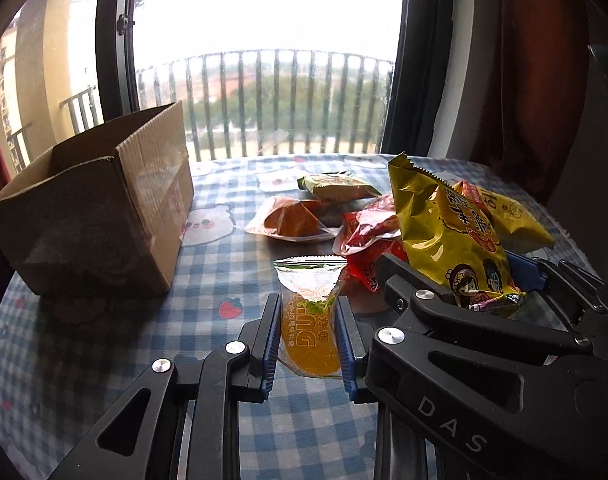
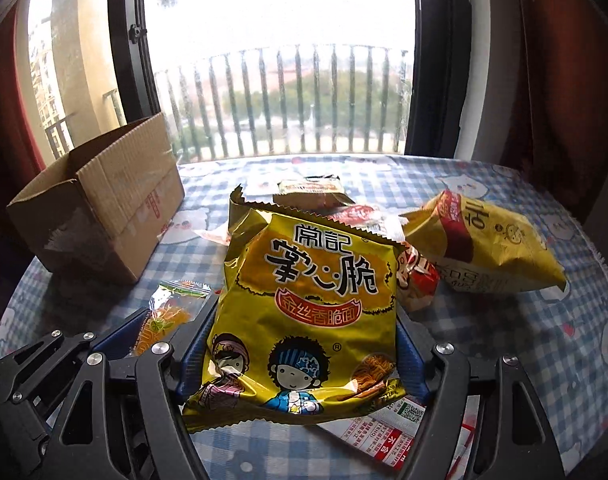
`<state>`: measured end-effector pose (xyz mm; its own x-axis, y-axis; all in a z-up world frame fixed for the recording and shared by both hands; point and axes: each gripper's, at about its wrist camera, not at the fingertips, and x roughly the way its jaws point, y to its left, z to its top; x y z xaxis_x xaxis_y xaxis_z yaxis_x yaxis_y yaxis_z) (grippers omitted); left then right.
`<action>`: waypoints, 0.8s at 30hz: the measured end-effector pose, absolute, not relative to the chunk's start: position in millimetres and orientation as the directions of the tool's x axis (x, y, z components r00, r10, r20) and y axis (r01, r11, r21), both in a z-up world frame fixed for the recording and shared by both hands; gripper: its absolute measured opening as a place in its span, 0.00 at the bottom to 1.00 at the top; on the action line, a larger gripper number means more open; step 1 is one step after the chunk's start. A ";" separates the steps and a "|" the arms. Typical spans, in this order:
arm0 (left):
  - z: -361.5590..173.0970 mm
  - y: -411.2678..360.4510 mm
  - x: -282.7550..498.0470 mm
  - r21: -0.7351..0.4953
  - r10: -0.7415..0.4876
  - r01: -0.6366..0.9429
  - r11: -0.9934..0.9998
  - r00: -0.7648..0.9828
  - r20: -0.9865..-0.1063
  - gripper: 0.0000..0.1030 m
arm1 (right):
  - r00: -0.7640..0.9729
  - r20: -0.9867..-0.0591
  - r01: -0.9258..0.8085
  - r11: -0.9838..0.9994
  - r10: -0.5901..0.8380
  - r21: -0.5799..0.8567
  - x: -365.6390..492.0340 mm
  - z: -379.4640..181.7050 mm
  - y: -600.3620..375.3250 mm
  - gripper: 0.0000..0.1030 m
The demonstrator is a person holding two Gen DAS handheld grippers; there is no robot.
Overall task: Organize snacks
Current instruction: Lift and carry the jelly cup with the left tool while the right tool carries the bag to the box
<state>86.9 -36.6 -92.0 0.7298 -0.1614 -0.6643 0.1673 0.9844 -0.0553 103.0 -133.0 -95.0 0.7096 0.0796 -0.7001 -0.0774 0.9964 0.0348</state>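
Note:
My left gripper (image 1: 309,344) is shut on an orange jelly pouch (image 1: 309,320), held upright just above the checked tablecloth. My right gripper (image 2: 304,344) is shut on a yellow crispy-noodle bag (image 2: 308,312), which stands upright between the fingers; it also shows in the left wrist view (image 1: 452,240), right beside my left gripper. The jelly pouch shows at lower left of the right wrist view (image 2: 164,316). An open cardboard box (image 1: 92,208) stands at the left of the table, also seen in the right wrist view (image 2: 100,196).
Loose snacks lie mid-table: a green packet (image 1: 336,186), a bun in clear wrap (image 1: 296,218), red packets (image 1: 368,232), and another yellow bag (image 2: 484,252). A red-and-white packet (image 2: 388,436) lies under my right gripper. A window with railings is behind the table.

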 end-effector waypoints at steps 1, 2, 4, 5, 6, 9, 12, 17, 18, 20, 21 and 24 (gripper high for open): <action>-86.7 -33.8 86.2 -0.053 -0.162 0.169 0.984 0.738 -0.655 0.24 | 0.716 -0.693 -0.082 0.996 0.084 0.035 104.3 -89.6 -129.4 0.76; -81.3 -31.3 85.2 -0.050 -0.159 0.167 0.985 0.747 -0.645 0.24 | 0.724 -0.684 -0.087 0.995 0.090 0.038 103.2 -84.3 -127.4 0.77; -69.9 -26.0 84.3 -0.041 -0.152 0.162 0.986 0.763 -0.628 0.24 | 0.737 -0.669 -0.098 0.994 0.099 0.040 104.0 -74.2 -121.7 0.76; -65.0 -22.7 84.1 -0.036 -0.149 0.162 0.986 0.770 -0.621 0.24 | 0.745 -0.659 -0.104 0.994 0.102 0.037 103.5 -68.9 -119.0 0.76; -60.2 -19.2 84.0 -0.030 -0.145 0.161 0.986 0.775 -0.615 0.24 | 0.754 -0.649 -0.110 0.993 0.104 0.031 103.1 -63.5 -116.0 0.77; -46.8 -9.8 84.1 -0.020 -0.131 0.148 0.989 0.795 -0.592 0.24 | 0.773 -0.623 -0.130 0.991 0.116 0.024 105.6 -50.0 -105.5 0.77; -34.4 1.1 85.7 -0.016 -0.117 0.131 0.991 0.815 -0.568 0.24 | 0.792 -0.596 -0.153 0.988 0.130 0.013 108.7 -38.4 -95.8 0.76; -18.8 19.7 91.1 -0.010 -0.097 0.109 0.994 0.837 -0.539 0.24 | 0.816 -0.557 -0.188 0.982 0.157 0.001 117.9 -18.4 -76.1 0.76; -16.7 21.8 92.8 -0.004 -0.090 0.104 0.995 0.840 -0.534 0.24 | 0.816 -0.553 -0.194 0.981 0.165 0.007 120.2 -15.8 -72.9 0.76; -11.3 29.0 96.5 0.008 -0.076 0.094 0.995 0.847 -0.526 0.24 | 0.819 -0.545 -0.203 0.979 0.179 0.016 125.7 -11.7 -67.3 0.77; -9.2 33.1 97.7 0.011 -0.071 0.090 0.996 0.850 -0.523 0.24 | 0.821 -0.540 -0.208 0.978 0.185 0.019 128.6 -9.6 -63.4 0.76; -3.3 45.9 103.4 0.012 -0.063 0.081 0.997 0.852 -0.520 0.24 | 0.829 -0.523 -0.224 0.975 0.197 0.011 138.2 -2.6 -49.7 0.76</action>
